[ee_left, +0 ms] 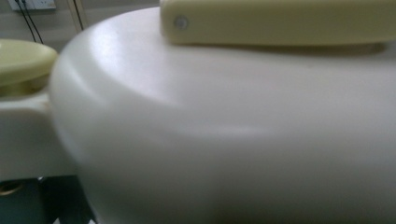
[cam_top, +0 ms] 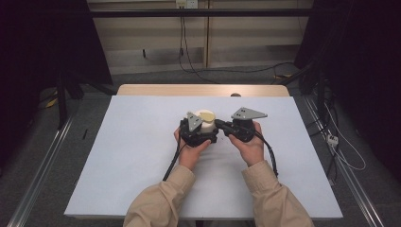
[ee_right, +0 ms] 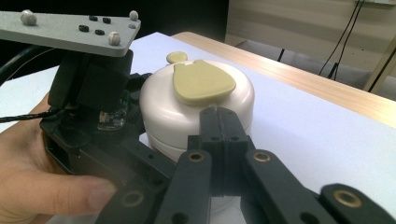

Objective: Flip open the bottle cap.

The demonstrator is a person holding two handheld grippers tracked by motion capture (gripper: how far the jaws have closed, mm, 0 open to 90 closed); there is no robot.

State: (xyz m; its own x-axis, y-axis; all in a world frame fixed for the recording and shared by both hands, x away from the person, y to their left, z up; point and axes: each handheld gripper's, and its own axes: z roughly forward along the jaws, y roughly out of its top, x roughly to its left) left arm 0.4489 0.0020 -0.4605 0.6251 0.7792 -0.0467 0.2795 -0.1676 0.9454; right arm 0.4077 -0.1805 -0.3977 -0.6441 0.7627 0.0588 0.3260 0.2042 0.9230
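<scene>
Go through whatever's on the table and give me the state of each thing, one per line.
White round container: upright on the blue mat, yellow lid flap down.
Left gripper: around the container's side; grip hidden.
Right gripper: shut, tips against the container's wall.

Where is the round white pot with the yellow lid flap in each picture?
High view: the white pot sits mid-table between the two grippers.
Left gripper view: the pot looms very close, blurred, across most of the picture.
Right gripper view: the pot stands centre, just past the shut jaws.
Shared landmark: the yellow flap on its top.
</scene>
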